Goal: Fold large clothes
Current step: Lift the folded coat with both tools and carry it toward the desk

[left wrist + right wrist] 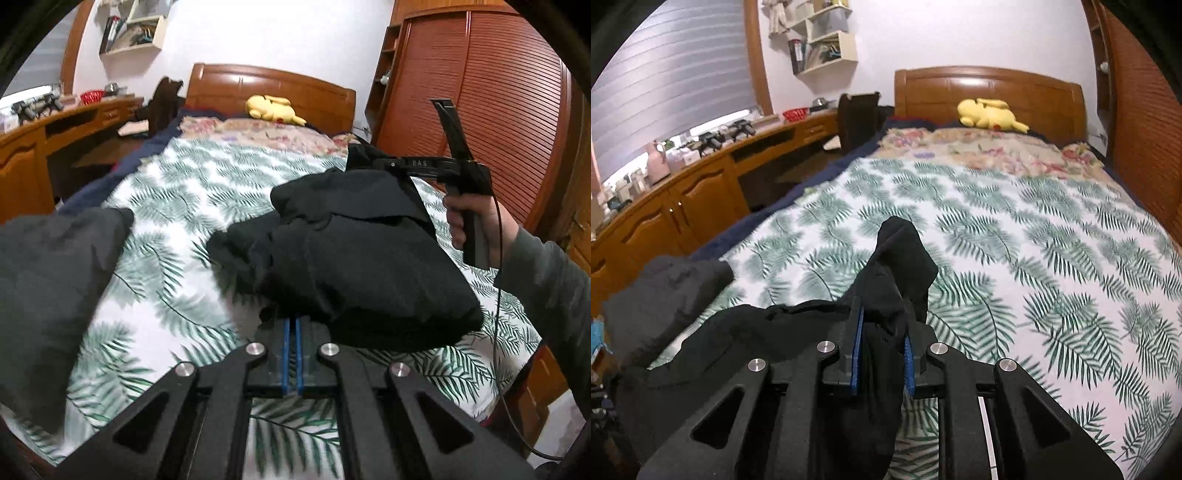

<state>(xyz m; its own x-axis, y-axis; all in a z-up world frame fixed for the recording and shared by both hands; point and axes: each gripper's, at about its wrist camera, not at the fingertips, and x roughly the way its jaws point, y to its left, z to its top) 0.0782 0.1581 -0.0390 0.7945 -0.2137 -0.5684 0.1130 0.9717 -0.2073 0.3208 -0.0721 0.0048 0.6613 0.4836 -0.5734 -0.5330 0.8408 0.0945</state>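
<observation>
both grippers pinch the black garment (354, 251), bunched and lifted over the bed (177, 192): left gripper (293, 328) on its near edge, right gripper (882, 343) on a thick wad. risk: wad slips out, layers fold crooked.

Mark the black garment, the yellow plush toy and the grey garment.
black garment (362, 258), left wrist view, on its bunched middle.
yellow plush toy (991, 114), right wrist view, on its body by the headboard.
grey garment (48, 280), left wrist view, on its broad middle.
</observation>
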